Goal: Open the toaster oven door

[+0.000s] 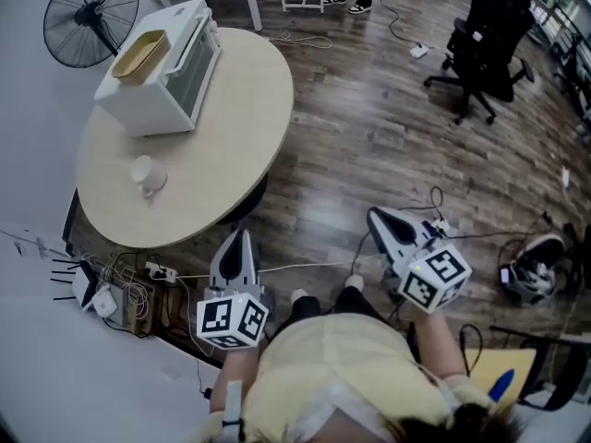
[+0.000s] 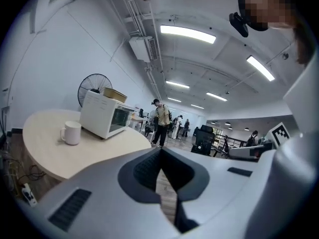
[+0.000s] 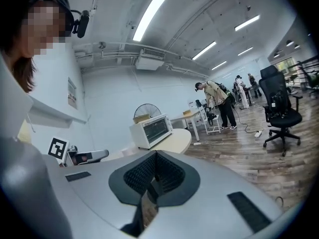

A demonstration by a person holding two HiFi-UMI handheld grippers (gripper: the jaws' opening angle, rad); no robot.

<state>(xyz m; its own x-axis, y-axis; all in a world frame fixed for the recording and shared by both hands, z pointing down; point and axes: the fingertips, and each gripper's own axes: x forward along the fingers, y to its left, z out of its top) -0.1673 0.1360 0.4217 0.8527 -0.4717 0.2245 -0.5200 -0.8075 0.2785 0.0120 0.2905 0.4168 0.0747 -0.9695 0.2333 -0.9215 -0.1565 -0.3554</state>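
Head view: both tools are held close to the person's body, well short of the surface. The left tool (image 1: 238,240) has its jaws together with nothing in them. The right tool (image 1: 377,218) is the same, jaws together and empty; both gripper views agree. Both aim roughly level, a little down.

Next out, a power strip and cables (image 1: 138,284) lie on the floor under the near edge of the round surface (image 1: 212,146). A white mug (image 1: 148,173) stands on it near the left side. Farther back the white oven (image 1: 162,67) sits at the far-left edge with its door (image 1: 196,67) closed and the glass front facing right. A tan tray (image 1: 140,53) rests on top. The handle seems to run along the door's top edge, but it is too small to be sure. A fan (image 1: 90,15) stands behind the oven.

The task is not started; the approach comes first.

Risks:
- With the jaws together, a tool would only knock the door, so it must open before taking the handle.
- The oven looks light and sits near the edge, so an off-angle pull could slide or tip it and drop the tray.
- A reach across could clip the mug.
- The cables could catch a foot on the walk-in.
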